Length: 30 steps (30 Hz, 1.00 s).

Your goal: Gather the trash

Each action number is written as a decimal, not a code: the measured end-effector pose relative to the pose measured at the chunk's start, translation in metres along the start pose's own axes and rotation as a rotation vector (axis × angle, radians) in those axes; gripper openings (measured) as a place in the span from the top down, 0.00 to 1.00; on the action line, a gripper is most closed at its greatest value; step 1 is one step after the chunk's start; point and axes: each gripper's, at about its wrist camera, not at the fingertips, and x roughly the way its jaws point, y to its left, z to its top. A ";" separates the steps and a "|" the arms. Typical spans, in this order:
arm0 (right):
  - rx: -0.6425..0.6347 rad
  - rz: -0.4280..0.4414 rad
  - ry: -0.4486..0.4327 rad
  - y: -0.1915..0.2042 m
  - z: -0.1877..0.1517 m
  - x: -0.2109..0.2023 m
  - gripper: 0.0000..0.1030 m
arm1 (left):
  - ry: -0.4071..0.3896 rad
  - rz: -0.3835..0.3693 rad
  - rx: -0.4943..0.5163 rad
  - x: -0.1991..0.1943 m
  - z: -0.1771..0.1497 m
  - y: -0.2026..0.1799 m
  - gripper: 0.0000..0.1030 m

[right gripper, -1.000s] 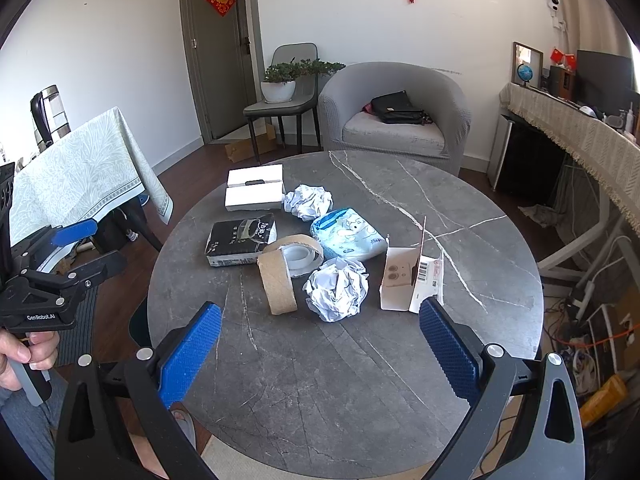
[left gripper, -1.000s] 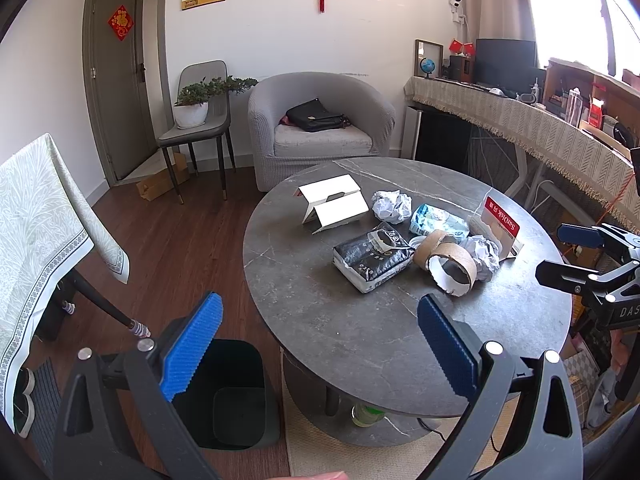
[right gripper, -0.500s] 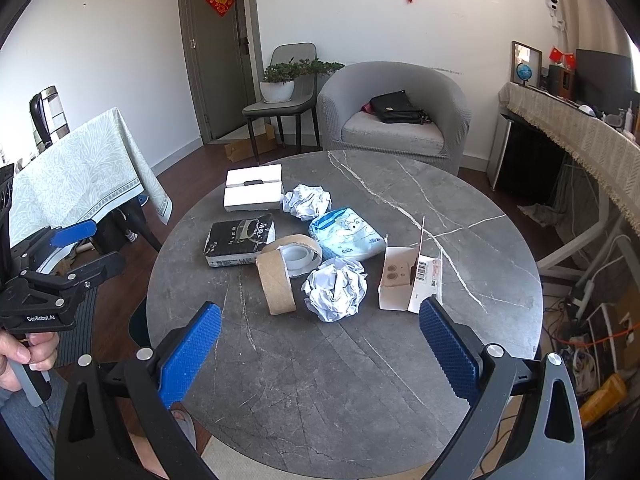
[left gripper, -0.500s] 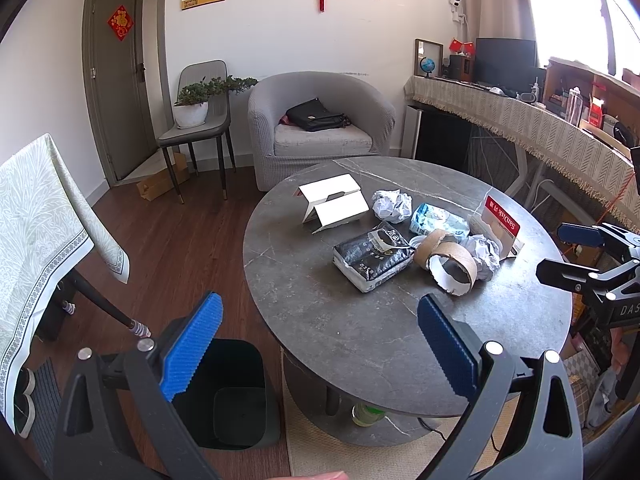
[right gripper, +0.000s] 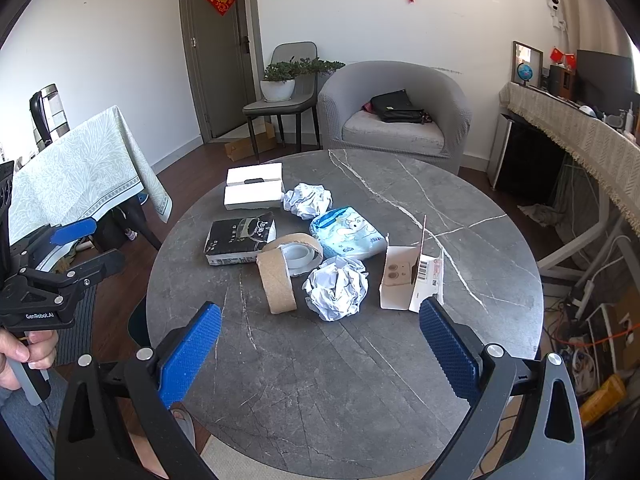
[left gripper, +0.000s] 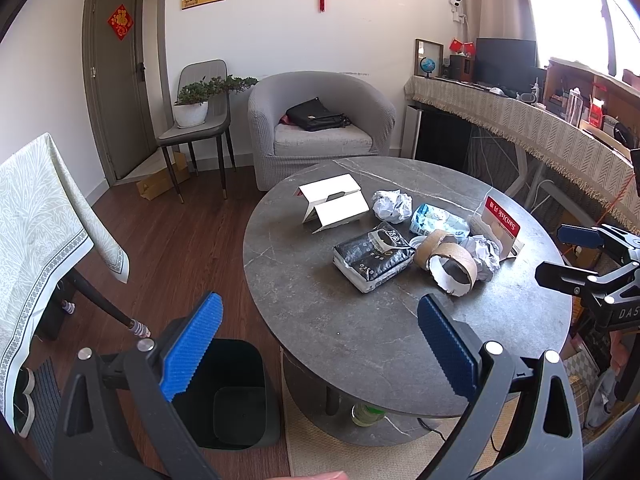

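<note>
**Trash heaped mid-table, both grippers wide and empty**

Round grey marble table [right gripper: 400, 380] fills the middle of the rm, litter bunched at its centre. Nearest the right gripper [right gripper: 320, 344]: a crumpled paper ball [right gripper: 337, 289], w/ a torn white card box [right gripper: 408, 280] standing open just beside it. A brown tape roll [right gripper: 280, 276] leans against the ball's other side, touching a clear tape ring [right gripper: 298, 254]. Behind those lie a blue-and-white tissue pack [right gripper: 347, 233], a black packet [right gripper: 239, 236], a second paper ball [right gripper: 307, 200] and a white folded box [right gripper: 254, 191] at the far side.

Right gripper hovers above the near edge of the table, blue pads spread wide apart, nothing btwn them. Left gripper [left gripper: 320, 340] sits off the table's other side, pads equally wide, also holding nothing; in its view the same pile shows w/ the black packet [left gripper: 374, 256] and brown roll [left gripper: 452, 268] closest. A hand [right gripper: 24, 354] grips the left unit's handle at the frame edge.

Black waste bin [left gripper: 236, 392] stands on the wood floor right by the table, below the left gripper, liner dark, contents can't tell. Further back: grey armchair [right gripper: 396, 116] w/ a black bag [right gripper: 396, 106] on the seat, a chair w/ a potted plant [right gripper: 280, 80], a door, a cloth-covered table [right gripper: 80, 160] off to one side.
</note>
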 end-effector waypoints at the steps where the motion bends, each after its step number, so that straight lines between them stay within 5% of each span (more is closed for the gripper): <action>1: 0.001 -0.001 0.000 -0.001 0.000 0.000 0.03 | -0.001 -0.004 -0.001 0.000 0.001 0.001 0.03; 10: 0.022 -0.001 0.004 -0.005 0.000 0.001 0.03 | -0.035 -0.042 0.004 -0.004 0.007 0.008 0.03; 20: 0.015 -0.006 0.001 -0.011 -0.003 0.003 0.12 | -0.037 -0.174 0.004 0.004 0.012 -0.005 0.09; 23: 0.036 -0.005 0.023 -0.019 -0.005 0.009 0.24 | -0.011 -0.246 0.007 0.010 0.012 -0.017 0.23; 30: 0.047 0.010 0.011 -0.028 -0.006 0.009 0.28 | 0.056 -0.348 0.005 0.030 0.011 -0.047 0.40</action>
